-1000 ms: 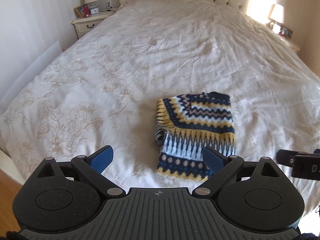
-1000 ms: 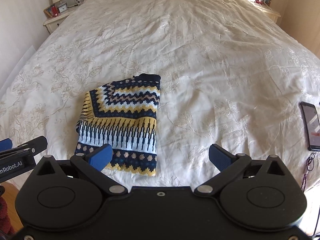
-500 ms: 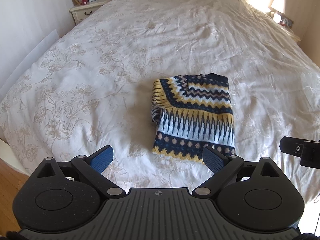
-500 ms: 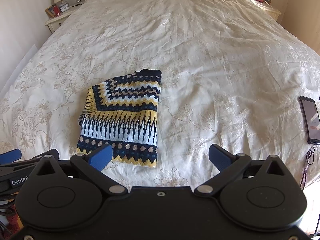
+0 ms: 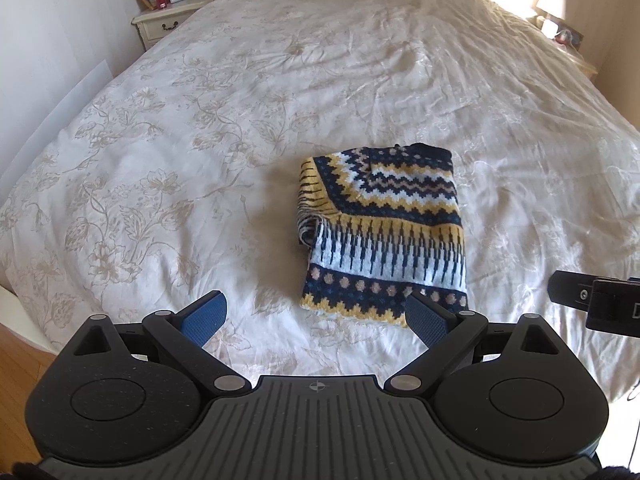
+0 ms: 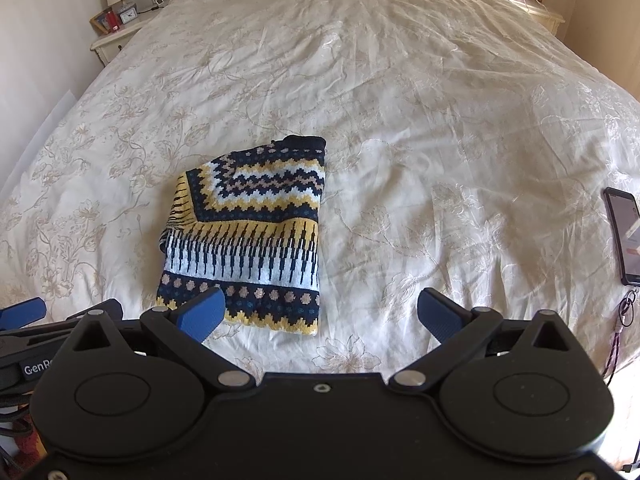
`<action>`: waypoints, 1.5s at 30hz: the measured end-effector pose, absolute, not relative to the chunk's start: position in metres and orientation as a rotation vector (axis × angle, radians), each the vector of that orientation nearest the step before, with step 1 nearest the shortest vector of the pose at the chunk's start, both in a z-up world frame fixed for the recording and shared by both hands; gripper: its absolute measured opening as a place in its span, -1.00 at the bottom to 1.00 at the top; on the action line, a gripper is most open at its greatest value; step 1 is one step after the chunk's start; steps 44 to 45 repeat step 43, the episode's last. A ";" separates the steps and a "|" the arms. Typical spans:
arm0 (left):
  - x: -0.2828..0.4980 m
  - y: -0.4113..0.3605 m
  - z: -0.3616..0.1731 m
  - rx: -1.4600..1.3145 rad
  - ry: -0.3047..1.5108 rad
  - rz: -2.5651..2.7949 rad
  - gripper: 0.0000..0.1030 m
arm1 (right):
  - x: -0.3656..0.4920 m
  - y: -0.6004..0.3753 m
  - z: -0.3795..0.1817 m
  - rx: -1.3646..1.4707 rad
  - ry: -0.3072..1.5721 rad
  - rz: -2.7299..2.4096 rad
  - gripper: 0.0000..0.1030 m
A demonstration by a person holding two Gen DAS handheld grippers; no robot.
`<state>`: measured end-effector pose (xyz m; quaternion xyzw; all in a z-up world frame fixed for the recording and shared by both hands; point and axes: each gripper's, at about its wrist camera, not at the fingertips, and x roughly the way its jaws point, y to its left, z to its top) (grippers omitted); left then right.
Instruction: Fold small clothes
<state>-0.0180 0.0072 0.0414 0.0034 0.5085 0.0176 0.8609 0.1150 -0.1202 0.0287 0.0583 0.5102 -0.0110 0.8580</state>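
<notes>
The patterned knit sweater is lying folded into a compact rectangle near the foot end of the bed, on the floral cream bedspread. Its navy collar edge is pointing toward the headboard; its yellow zigzag hem is facing the cameras. A bunched fold is showing along its left side.

The left hand-held gripper is hovering above the bedspread with its blue pads spread wide, gripping nothing; its right pad is overlapping the sweater's near right corner in view only.

The right hand-held gripper is likewise standing wide apart and empty, with the sweater lying ahead and to its left.

A phone is lying on the bedspread well apart, at the right edge. A nightstand is standing beside the bed's far left corner.
</notes>
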 end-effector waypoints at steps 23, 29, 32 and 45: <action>-0.014 0.002 0.036 0.018 1.102 0.022 0.88 | 0.120 -0.125 0.022 0.124 1.097 -0.035 0.97; -0.014 0.001 0.034 0.016 1.110 0.024 0.88 | 0.120 -0.126 0.020 0.132 1.104 -0.035 0.97; -0.013 0.000 0.034 0.019 1.112 0.025 0.88 | 0.121 -0.128 0.018 0.135 1.106 -0.034 0.97; -0.013 -0.001 0.033 0.022 1.113 0.025 0.87 | 0.121 -0.132 0.016 0.140 1.108 -0.033 0.97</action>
